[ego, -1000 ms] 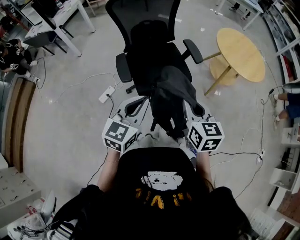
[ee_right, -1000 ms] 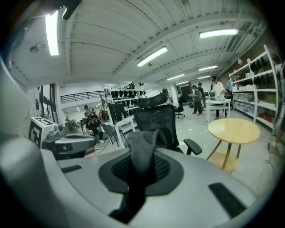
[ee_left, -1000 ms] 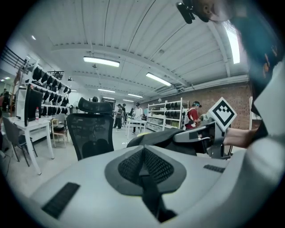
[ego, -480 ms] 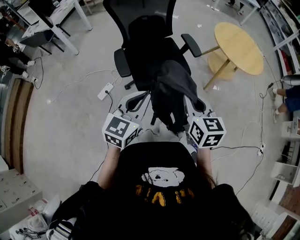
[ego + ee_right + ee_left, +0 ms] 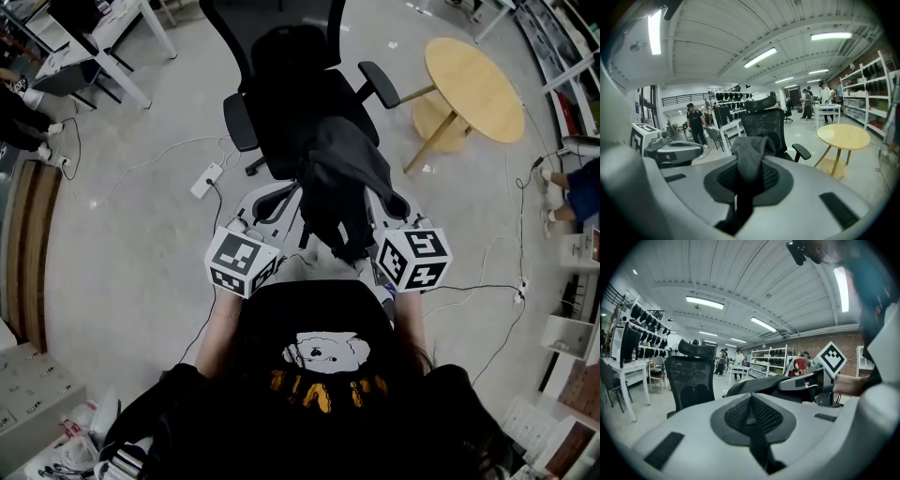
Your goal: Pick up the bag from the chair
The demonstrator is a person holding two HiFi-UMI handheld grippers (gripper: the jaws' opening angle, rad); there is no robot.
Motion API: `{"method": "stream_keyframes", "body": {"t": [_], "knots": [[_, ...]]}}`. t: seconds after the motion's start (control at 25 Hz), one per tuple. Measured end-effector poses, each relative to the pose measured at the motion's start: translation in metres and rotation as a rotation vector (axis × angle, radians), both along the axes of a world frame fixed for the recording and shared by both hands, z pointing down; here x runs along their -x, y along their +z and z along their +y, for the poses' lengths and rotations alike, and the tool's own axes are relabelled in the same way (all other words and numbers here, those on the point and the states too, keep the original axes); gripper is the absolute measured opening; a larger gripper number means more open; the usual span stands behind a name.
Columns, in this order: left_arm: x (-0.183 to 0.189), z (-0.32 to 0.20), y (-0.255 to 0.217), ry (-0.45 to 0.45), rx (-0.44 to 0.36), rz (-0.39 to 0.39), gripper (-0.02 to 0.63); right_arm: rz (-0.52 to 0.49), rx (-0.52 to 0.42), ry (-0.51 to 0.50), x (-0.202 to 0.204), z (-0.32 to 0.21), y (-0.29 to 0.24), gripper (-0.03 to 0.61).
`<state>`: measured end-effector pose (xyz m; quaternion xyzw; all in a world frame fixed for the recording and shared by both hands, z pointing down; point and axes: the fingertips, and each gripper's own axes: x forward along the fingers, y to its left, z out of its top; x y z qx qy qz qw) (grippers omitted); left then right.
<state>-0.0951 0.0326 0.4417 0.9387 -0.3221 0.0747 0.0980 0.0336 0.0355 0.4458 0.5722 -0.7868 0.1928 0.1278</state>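
Bag (image 5: 343,176), one, in right gripper (image 5: 746,180); chair (image 5: 281,103), one.

Between the closed jaws of the right gripper (image 5: 743,183), the lower part of the bag (image 5: 749,154) is lost in a dark slit, so how far the fabric reaches cannot be told. In the head view that gripper's jaw tips are covered by the bag. The seat of the chair (image 5: 281,103) is largely hidden under it, and the headrest is cut off at the far edge. A person (image 5: 574,183) at the right is cut off, with only legs shown. In the left gripper view the far figures (image 5: 723,357) are too small to be made out.
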Motion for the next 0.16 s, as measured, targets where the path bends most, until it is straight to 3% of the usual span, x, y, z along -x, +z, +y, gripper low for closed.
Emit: {"method": "stream_keyframes", "body": {"t": [0.16], "knots": [[0.016,-0.007,-0.001,-0.014,-0.003,-0.009,0.011,-0.012,-0.004,-0.013,0.013,-0.010,0.000,0.025]]}}
